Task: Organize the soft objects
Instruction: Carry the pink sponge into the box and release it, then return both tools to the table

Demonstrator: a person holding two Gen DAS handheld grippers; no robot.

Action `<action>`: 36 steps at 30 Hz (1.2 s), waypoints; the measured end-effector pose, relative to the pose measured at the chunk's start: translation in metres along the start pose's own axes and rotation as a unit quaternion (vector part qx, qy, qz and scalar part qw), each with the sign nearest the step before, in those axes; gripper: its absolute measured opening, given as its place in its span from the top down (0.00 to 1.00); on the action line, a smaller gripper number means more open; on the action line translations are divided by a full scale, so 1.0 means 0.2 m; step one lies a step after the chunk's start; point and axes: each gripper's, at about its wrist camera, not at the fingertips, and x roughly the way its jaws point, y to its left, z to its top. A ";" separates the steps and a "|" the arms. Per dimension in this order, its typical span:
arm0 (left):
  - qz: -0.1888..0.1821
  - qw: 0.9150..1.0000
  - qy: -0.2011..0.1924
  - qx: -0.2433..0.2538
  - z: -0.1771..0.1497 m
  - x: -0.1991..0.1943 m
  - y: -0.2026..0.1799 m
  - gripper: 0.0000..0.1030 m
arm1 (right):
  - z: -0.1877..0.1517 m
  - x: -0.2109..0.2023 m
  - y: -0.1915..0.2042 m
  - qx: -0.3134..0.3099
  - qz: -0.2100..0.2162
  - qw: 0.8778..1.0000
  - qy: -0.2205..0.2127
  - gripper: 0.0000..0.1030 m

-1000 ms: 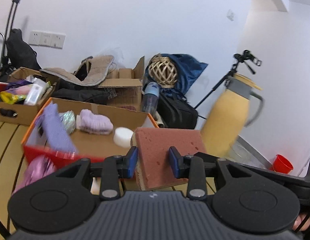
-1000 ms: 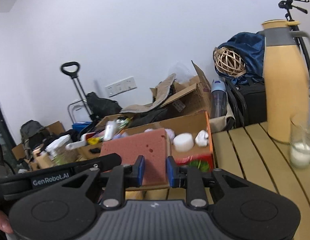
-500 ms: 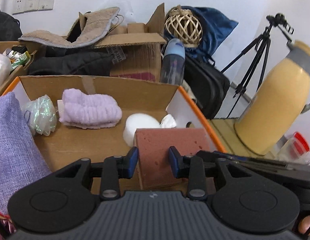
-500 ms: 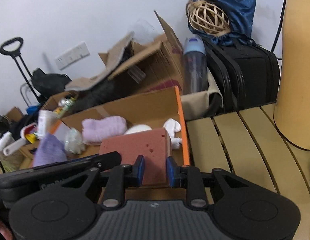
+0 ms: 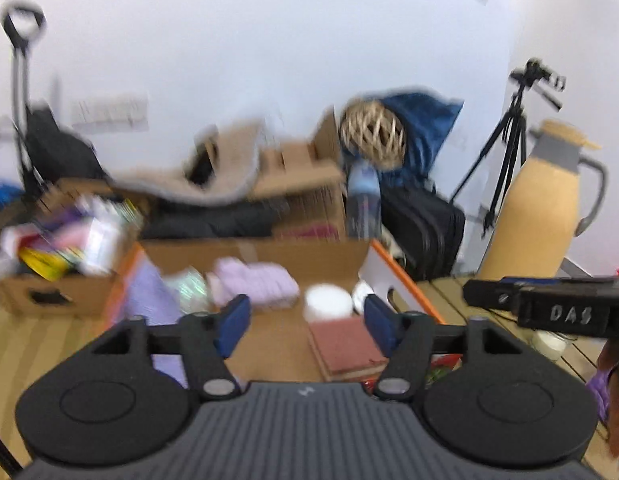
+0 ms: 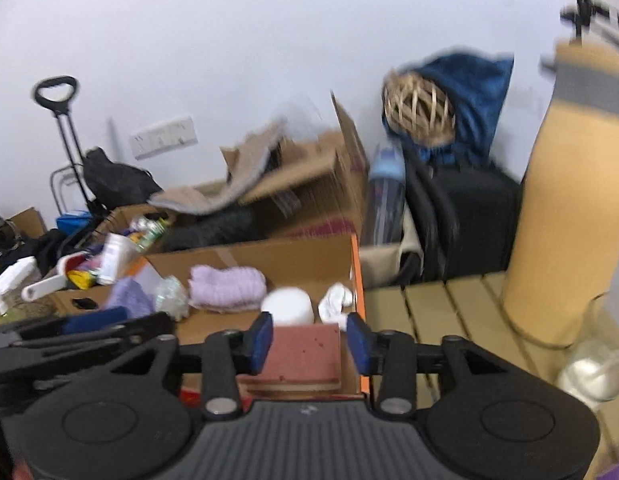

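A red-brown sponge [image 5: 345, 344] [image 6: 305, 356] lies flat in the near right corner of the orange-edged cardboard box [image 5: 405, 280] [image 6: 355, 272]. My left gripper [image 5: 306, 320] hovers in front of the box, its jaws opening wide, with nothing pressed between them. My right gripper [image 6: 309, 340] is just in front of the sponge, its jaws opening; the pads stand clear of the sponge's sides. Further back in the box lie a lilac towel [image 5: 253, 282] [image 6: 227, 288], a white round pad [image 5: 327, 300] [image 6: 287, 306], a white sock [image 6: 335, 304] and a purple cloth [image 5: 153, 300].
A tall yellow jug [image 5: 549, 216] [image 6: 569, 220] and a glass [image 6: 589, 372] stand on the slatted wooden table [image 6: 441, 312] to the right. A box of sundries [image 5: 61, 248] sits at the left. Bags, cartons and a tripod [image 5: 505, 160] crowd the wall behind.
Both grippers were shut on the sponge, holding it upright over the box. Both have let go and pulled back; the sponge now lies flat in the box.
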 end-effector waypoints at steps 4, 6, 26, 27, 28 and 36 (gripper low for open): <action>0.025 0.998 -0.061 0.018 -0.14 -0.37 0.01 0.19 | -0.12 -0.33 0.08 -0.027 0.008 0.997 -0.069 0.38; 0.036 0.996 -0.083 0.016 -0.24 -0.54 0.03 0.14 | -0.21 -0.47 0.12 -0.035 0.005 0.995 -0.095 0.36; 0.097 0.980 -0.172 -0.019 -1.02 -1.51 0.06 0.00 | -1.27 -1.24 0.43 -0.072 0.024 0.980 -0.182 0.03; 0.099 0.981 -0.168 -0.018 -1.04 -1.52 0.05 0.00 | -1.30 -1.26 0.44 -0.078 0.020 0.980 -0.179 0.03; 0.099 0.981 -0.166 -0.017 -1.06 -1.53 0.05 0.00 | -1.32 -1.27 0.44 -0.080 0.019 0.981 -0.177 0.03; 0.095 0.984 -0.146 -0.023 -1.09 -1.51 0.05 0.00 | -1.38 -1.30 0.49 -0.091 0.035 0.983 -0.159 0.03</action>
